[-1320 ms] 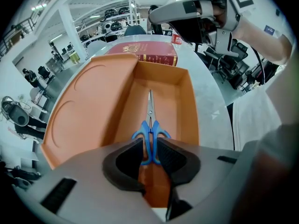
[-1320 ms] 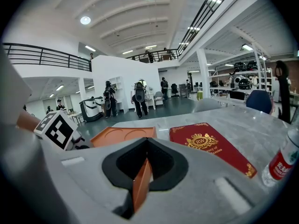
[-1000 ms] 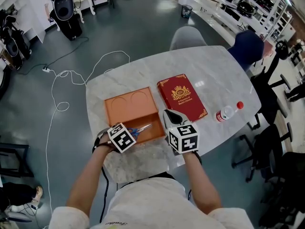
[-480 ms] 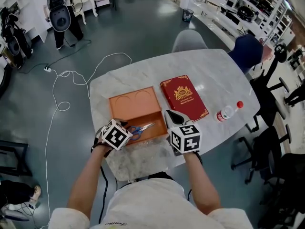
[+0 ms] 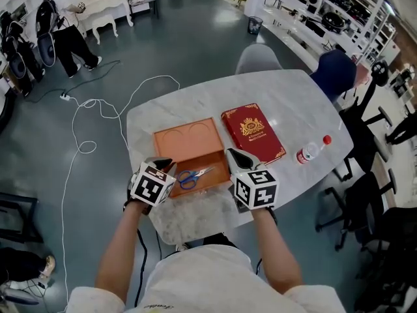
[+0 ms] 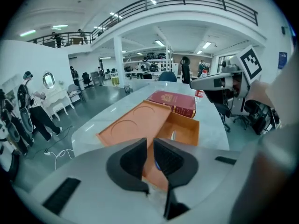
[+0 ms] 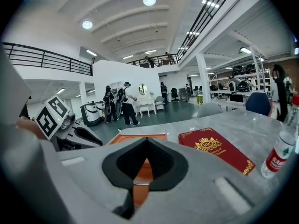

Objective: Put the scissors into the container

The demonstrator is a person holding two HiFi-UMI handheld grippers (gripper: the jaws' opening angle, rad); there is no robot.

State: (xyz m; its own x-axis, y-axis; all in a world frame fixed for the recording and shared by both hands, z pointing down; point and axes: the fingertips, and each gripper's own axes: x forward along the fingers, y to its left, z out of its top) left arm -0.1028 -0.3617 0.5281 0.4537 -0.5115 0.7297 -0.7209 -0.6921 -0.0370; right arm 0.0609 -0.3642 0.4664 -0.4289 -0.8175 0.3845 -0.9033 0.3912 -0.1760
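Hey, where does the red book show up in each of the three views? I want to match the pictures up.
Head view: the red book lies just right of centre, beside the open orange container.
Left gripper view: the red book sits at mid-frame, beyond the container.
Right gripper view: the red book is lower right of centre.
Shared landmark: the orange container, next to the book in all three.

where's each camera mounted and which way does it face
head view: person's head, steeply down at the table; shows forearms, left claw, right claw.
left gripper view: on left claw, across the orange box to the red book; shows right claw.
right gripper view: on right claw, toward the red book; shows left claw.
shared: all three show the red book.
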